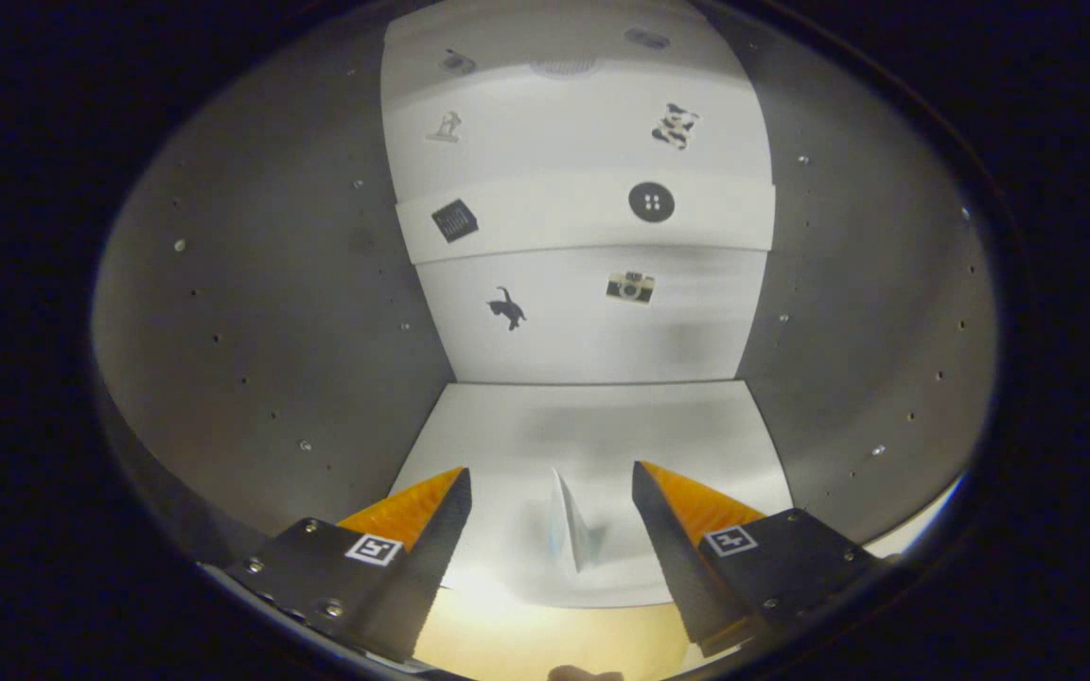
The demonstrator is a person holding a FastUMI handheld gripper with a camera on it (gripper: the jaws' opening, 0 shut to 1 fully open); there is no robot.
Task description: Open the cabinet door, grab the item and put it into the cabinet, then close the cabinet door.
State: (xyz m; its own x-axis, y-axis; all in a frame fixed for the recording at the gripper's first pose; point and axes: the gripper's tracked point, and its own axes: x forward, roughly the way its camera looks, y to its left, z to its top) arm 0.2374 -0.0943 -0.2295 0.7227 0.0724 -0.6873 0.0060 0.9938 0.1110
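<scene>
A mock household storage spot: the inside of a cabinet with peg-holed grey side walls, a white shelf and small picture stickers.

The gripper points forward, its jaws spread wide apart and gripping nothing.

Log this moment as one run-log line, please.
tongs: open, nothing gripped | item: thin white piece standing on cabinet floor between fingers | stage: item inside, door not yet closed

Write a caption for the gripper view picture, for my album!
Open fingers reach into the cabinet, a small pale item standing between them, stickers on the back wall.
</scene>
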